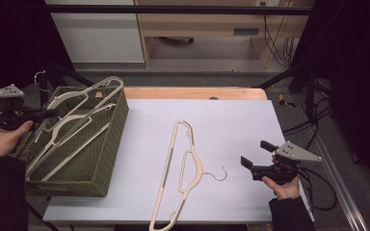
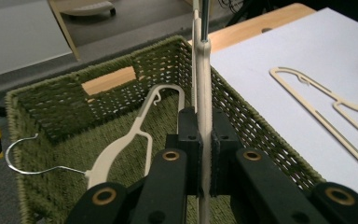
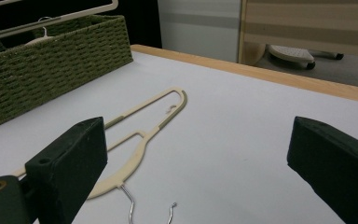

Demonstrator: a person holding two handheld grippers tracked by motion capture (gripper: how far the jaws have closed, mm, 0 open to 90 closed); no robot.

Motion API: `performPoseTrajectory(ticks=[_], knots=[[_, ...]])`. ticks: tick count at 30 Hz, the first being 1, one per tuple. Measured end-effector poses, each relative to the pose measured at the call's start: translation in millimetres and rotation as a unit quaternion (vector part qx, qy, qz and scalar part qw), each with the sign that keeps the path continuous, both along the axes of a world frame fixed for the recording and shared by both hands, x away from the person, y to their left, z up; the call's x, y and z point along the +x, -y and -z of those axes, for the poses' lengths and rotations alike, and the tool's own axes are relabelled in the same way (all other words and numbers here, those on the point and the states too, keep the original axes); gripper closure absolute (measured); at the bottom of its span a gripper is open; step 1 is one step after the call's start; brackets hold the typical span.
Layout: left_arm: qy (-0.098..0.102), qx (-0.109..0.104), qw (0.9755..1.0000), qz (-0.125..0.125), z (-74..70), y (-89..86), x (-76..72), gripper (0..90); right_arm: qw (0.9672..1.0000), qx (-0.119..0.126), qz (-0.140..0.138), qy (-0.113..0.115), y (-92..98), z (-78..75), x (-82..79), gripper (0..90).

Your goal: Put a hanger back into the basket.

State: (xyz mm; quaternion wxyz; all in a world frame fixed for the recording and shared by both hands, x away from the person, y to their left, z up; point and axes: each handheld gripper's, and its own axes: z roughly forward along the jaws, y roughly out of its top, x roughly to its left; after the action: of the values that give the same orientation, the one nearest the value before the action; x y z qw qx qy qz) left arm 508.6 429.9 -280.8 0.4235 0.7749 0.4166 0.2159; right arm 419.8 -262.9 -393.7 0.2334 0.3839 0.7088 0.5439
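Note:
My left gripper (image 1: pixel 52 114) is at the left side of a green woven basket (image 1: pixel 111 139), shut on the thin edge of a cream hanger (image 1: pixel 103 85) that leans across the basket's top. In the left gripper view the jaws (image 2: pixel 204 128) pinch that hanger (image 2: pixel 204 70), which runs straight up between them. Another cream hanger (image 2: pixel 121 149) with a metal hook lies inside the basket (image 2: pixel 98 93). A further cream hanger (image 1: pixel 183 168) lies flat on the white table sheet (image 1: pixel 231 120). My right gripper (image 1: pixel 256 154) hovers to its right, open and holding nothing (image 3: pixel 200 163).
The basket takes up the table's left part. A strip of wooden tabletop (image 1: pixel 192 92) shows behind the sheet. Black frame bars (image 1: pixel 289 72) and cables (image 1: pixel 318 125) stand at the right, cabinets (image 1: pixel 202 24) beyond the table.

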Motion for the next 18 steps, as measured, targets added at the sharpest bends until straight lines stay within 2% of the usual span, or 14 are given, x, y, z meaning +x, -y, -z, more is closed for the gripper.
performPoseTrajectory(ticks=[6,9,12,15,18], knots=[[-0.006,0.017,0.9998,-0.009,0.3,1.6,3.0,85.4,1.0,0.001,0.001,0.002,0.7,-0.6,-0.7,5.3],[-0.01,0.024,0.9994,-0.022,3.0,0.9,7.1,85.3,1.0,0.001,0.0,0.001,0.8,-0.8,-1.0,5.3],[-0.015,0.028,0.9992,-0.023,4.8,2.2,9.9,85.3,1.0,0.0,0.001,0.002,1.3,-0.6,-0.6,5.3],[-0.022,0.041,0.9988,-0.017,7.5,7.1,13.4,85.2,1.0,0.0,0.003,0.0,1.3,0.1,-0.4,5.3],[-0.026,0.032,0.999,-0.018,8.6,4.7,14.0,85.3,1.0,-0.001,0.002,-0.001,1.0,0.3,-0.5,5.3]])
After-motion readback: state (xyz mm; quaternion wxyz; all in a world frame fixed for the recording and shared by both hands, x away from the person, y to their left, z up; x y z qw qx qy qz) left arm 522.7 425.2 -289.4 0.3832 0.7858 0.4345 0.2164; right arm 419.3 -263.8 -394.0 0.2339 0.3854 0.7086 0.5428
